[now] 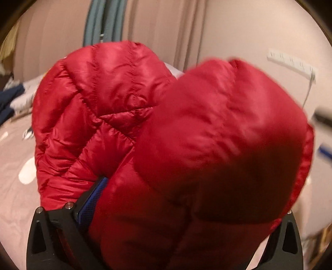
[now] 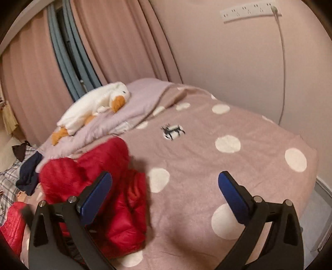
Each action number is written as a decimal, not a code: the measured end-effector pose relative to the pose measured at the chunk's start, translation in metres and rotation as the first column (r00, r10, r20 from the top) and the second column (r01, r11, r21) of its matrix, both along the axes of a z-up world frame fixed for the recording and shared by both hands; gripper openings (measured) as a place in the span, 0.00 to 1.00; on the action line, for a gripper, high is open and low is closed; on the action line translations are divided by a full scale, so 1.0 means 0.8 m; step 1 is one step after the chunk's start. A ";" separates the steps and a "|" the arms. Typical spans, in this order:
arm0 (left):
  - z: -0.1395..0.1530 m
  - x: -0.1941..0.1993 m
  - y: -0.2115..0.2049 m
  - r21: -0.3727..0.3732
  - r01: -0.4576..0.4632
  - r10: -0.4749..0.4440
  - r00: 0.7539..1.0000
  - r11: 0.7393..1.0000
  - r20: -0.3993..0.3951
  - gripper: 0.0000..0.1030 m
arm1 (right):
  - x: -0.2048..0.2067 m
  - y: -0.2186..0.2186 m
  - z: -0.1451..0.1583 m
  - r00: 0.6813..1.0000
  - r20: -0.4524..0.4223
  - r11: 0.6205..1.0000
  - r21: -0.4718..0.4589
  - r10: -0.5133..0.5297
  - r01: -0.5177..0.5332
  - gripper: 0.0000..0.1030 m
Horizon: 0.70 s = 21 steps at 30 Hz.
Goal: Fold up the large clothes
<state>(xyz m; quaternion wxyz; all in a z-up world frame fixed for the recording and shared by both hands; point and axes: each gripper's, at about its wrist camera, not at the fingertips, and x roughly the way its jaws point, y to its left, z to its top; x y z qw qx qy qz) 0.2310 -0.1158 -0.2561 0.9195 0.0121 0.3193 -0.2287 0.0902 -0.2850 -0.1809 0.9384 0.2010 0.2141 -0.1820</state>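
A red puffer jacket [image 1: 166, 128] fills the left wrist view, bunched and lifted above the pink spotted bedspread [image 1: 12, 166]. My left gripper [image 1: 166, 207] is shut on a fold of the jacket; only its left blue pad [image 1: 91, 205] shows, the rest is hidden by fabric. In the right wrist view the jacket [image 2: 99, 187] lies bunched at the lower left of the bedspread [image 2: 207, 145]. My right gripper [image 2: 164, 187] is open and empty, hovering over the bed just right of the jacket.
A white plush duck [image 2: 93, 106] lies on a lilac blanket [image 2: 145, 91] at the bed's head. Dark and plaid clothes [image 2: 27, 172] sit at the left edge. Pink curtains [image 2: 116, 41] and a wall power strip [image 2: 249, 11] with a cable stand behind.
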 end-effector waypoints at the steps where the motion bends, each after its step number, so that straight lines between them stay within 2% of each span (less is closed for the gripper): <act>1: -0.003 0.001 -0.002 0.023 0.013 -0.013 1.000 1.000 0.003 0.98 | -0.008 0.005 0.006 1.000 0.018 1.000 0.005 0.018 -0.018 0.99; 5: 0.001 0.001 0.019 0.014 0.054 -0.054 0.999 0.998 -0.006 0.98 | -0.005 0.010 0.012 0.997 0.045 0.998 0.031 0.058 -0.060 0.99; 8: 0.014 -0.007 0.038 -0.061 0.095 -0.097 0.995 0.994 -0.034 0.98 | 0.001 0.017 0.009 0.996 0.041 0.995 0.056 0.080 -0.082 0.99; 11: 0.026 -0.014 0.053 -0.173 0.217 -0.233 0.969 0.961 -0.077 0.98 | 0.004 0.026 0.010 0.991 0.047 0.990 0.072 0.122 -0.125 0.99; 13: 0.030 -0.017 0.060 -0.211 0.278 -0.298 0.952 0.937 -0.068 0.98 | 0.005 0.032 0.012 0.989 0.056 0.987 0.072 0.139 -0.143 0.99; 16: 0.021 -0.012 0.065 -0.196 0.275 -0.292 0.954 0.941 -0.063 0.98 | 0.009 0.038 0.009 0.987 0.050 0.985 0.081 0.150 -0.154 1.00; 19: 0.023 -0.030 0.058 -0.203 0.291 -0.310 0.948 0.935 -0.069 0.98 | 0.021 0.039 0.000 0.980 0.039 0.974 0.112 0.194 -0.198 0.99; 21: 0.027 -0.029 0.055 -0.209 0.288 -0.307 0.950 0.935 -0.064 0.98 | 0.034 0.041 -0.011 0.975 0.008 0.968 0.118 0.221 -0.221 0.94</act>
